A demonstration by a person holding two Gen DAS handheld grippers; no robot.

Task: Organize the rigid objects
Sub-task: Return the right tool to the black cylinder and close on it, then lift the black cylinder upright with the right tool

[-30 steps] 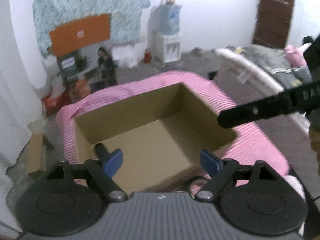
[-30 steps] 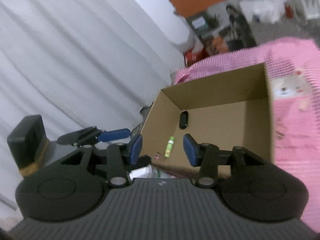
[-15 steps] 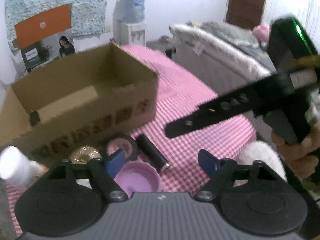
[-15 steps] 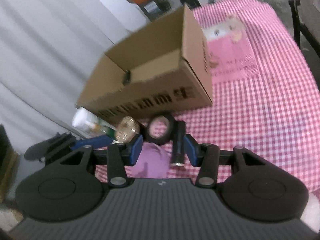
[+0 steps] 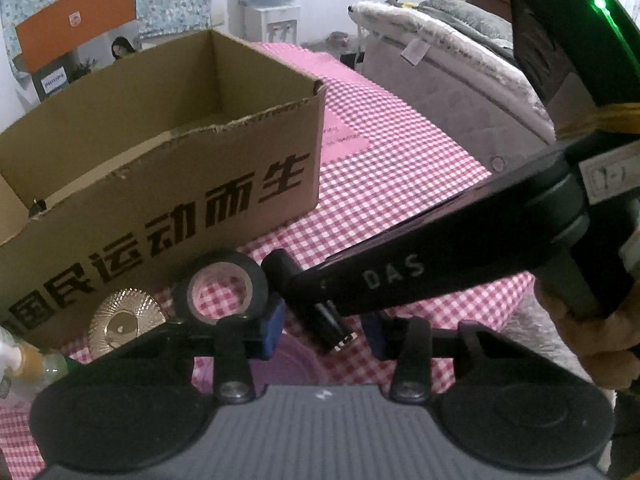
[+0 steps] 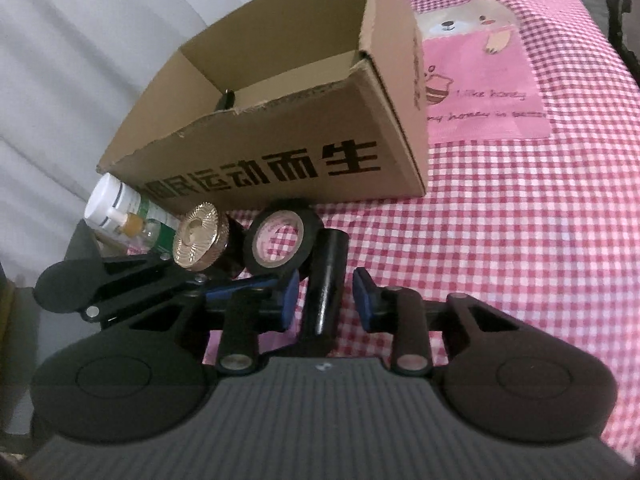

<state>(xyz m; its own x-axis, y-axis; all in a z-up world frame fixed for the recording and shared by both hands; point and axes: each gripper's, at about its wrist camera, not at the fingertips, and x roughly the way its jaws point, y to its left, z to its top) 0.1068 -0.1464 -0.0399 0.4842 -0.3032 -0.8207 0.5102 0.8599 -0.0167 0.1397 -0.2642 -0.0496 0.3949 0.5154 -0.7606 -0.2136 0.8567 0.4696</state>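
Observation:
A black cylinder [image 6: 326, 276] lies on the pink checked cloth in front of an open cardboard box [image 6: 280, 152]. My right gripper [image 6: 326, 300] straddles it. Its jaws are closing, and a thin gap still shows on each side. Beside the cylinder stand a black tape roll [image 6: 314, 236] and a gold ribbed disc [image 6: 196, 240]. My left gripper [image 5: 323, 330] is low over a purple lid [image 5: 296, 360] and the cylinder's end [image 5: 336, 332]. Its jaws are closing too, with no pad seen pressing. One of the right gripper's fingers [image 5: 380, 276] crosses above.
A white-capped bottle [image 6: 116, 204] lies left of the disc, near the table's edge and a white curtain [image 6: 60, 80]. A small dark item [image 6: 226, 98] is inside the box. Open checked cloth [image 6: 520, 240] lies to the right. A bed [image 5: 460, 80] stands beyond the table.
Both grippers have dropped from above the box to the items in front of it. Both pairs of jaws have narrowed, the right pair now around the black cylinder.

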